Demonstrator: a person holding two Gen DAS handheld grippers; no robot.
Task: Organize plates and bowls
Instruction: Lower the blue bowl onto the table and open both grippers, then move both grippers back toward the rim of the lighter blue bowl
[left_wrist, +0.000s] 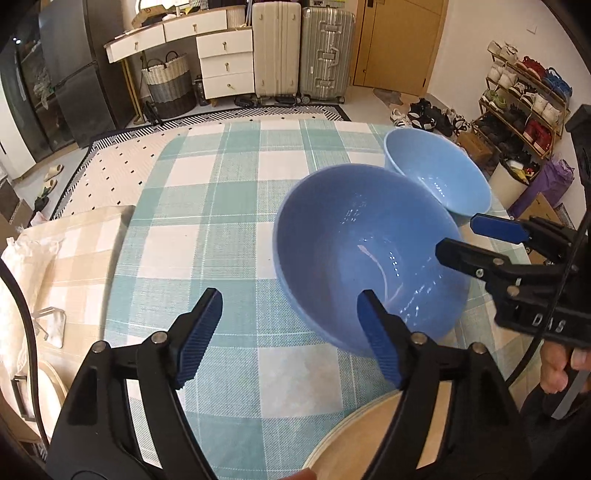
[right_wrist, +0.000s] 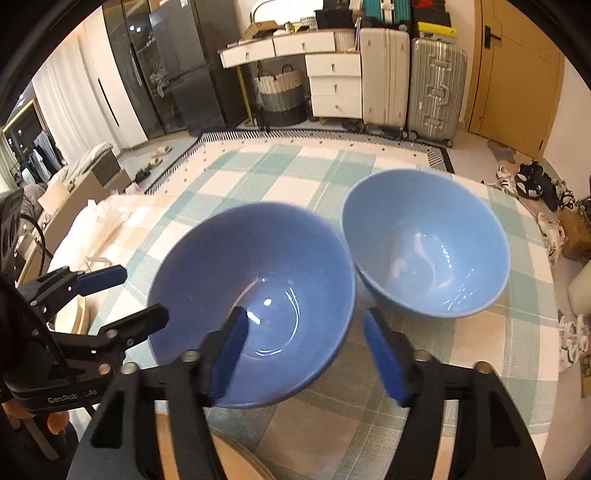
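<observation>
You're holding both grippers, left and right, unclenched astride the darker blue bowl; re-grip its rim, then nest it into the lighter bowl at two o'clock.

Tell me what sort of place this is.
Most likely a lived-in home, perhaps an entry or living area: suitcases parked by a door, a full shoe rack, a white chest of drawers, and a table with a checked cloth.

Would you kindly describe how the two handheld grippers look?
Both the left gripper and right gripper have black scissor-like arms with silver rivets and ribbed blue pads. White lettering marks each body: "DAS" on the right, "GenRob" on the left. A black cable trails from the right.
</observation>
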